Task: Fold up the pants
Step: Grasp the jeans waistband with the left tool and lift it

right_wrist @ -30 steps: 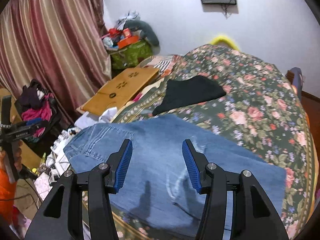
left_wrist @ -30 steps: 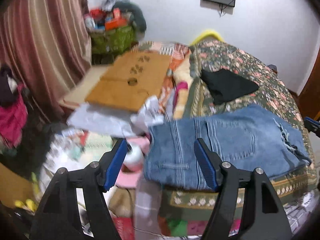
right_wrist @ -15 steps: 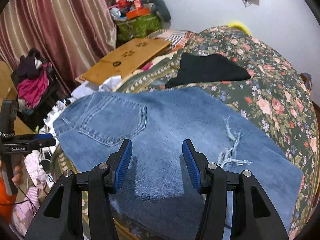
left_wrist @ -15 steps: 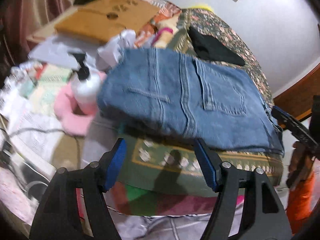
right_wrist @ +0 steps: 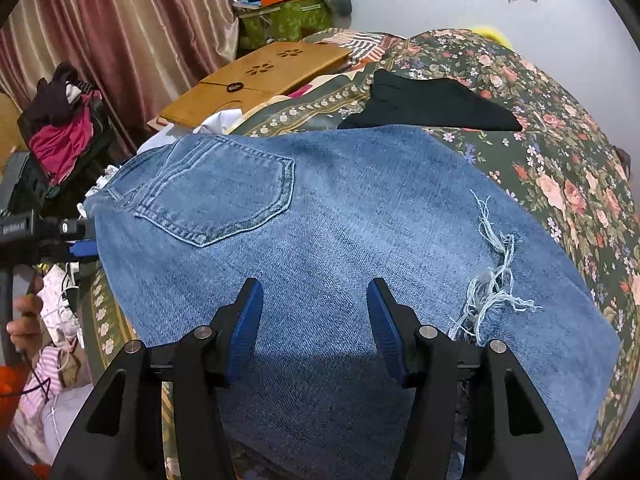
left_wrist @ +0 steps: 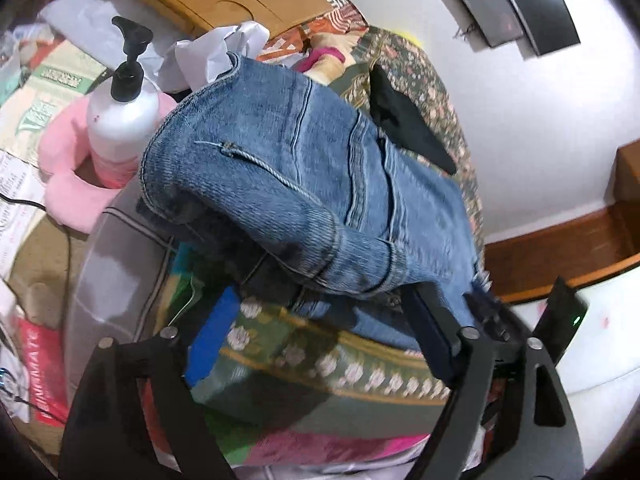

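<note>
Blue jeans (right_wrist: 344, 216) lie flat across the floral bedspread (right_wrist: 560, 128), back pocket up and a frayed rip at the right. Their waistband end (left_wrist: 280, 184) hangs over the bed's edge. My left gripper (left_wrist: 320, 334) sits low at that edge with its jaws opening wide. The waistband's lower fold is just ahead, between the blue fingers (left_wrist: 212, 336), which do not press it. In the right wrist view the left gripper (right_wrist: 82, 248) shows at the waistband, held by a hand (right_wrist: 24, 320). My right gripper (right_wrist: 314, 294) hovers over the thigh area, jaws opening slightly, nothing gripped.
A folded black garment (right_wrist: 432, 104) lies on the bed beyond the jeans. A wooden lap tray (right_wrist: 256, 80), a white pump bottle (left_wrist: 120, 120) in a pink cushion (left_wrist: 68, 196), papers and a clothes pile (right_wrist: 64, 128) crowd the left side by the curtain.
The left gripper dropped to the bed edge, rolled, and came close under the waistband with wider jaws. The right gripper sank nearer to the jeans.
</note>
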